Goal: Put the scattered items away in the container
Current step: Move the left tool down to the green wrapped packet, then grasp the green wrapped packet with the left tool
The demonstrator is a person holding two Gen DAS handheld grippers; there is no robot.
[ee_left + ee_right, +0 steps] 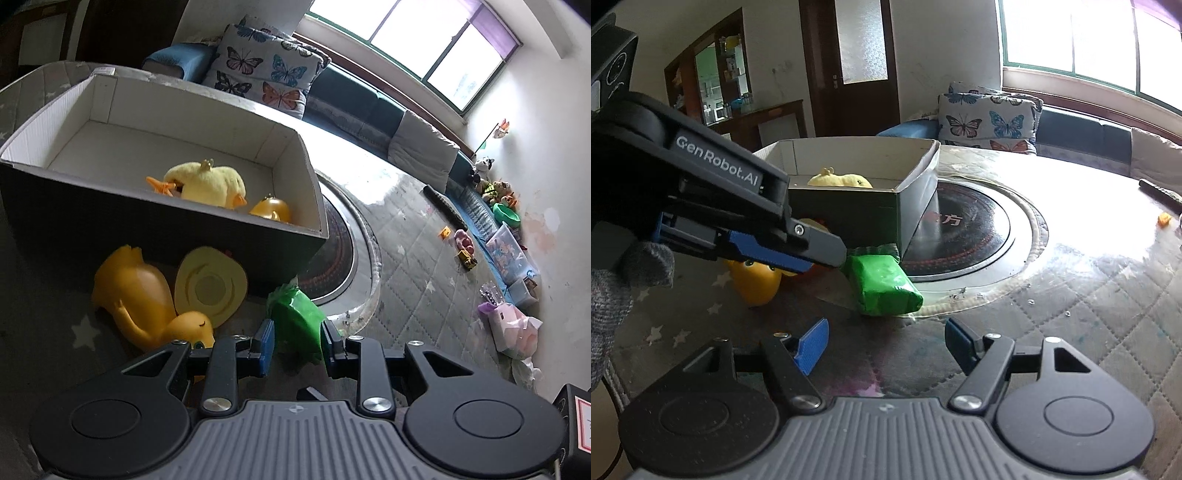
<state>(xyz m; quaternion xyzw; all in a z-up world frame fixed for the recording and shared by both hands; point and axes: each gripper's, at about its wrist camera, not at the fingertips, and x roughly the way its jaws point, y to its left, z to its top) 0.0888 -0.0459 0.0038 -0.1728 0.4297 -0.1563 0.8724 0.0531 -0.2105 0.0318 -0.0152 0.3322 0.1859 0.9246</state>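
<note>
My left gripper (297, 341) is shut on a green wrapped packet (295, 317), just in front of the dark box (155, 225). The right wrist view shows that gripper (846, 258) gripping the packet (886, 284) by its near end, beside the box corner (908, 214). The box holds a yellow plush duck (207, 182) and a small orange duck (271, 210). A large orange plastic duck (144, 299) and a pale yellow disc-shaped toy (210, 284) lie on the mat by the box. My right gripper (886, 345) is open and empty, a little short of the packet.
A round black hotplate (964, 236) is set in the table (1089, 302) right of the box. A remote (445, 206), small toys (465, 254) and bins (509, 251) lie at the far side. A butterfly cushion (266, 70) sits on the bench.
</note>
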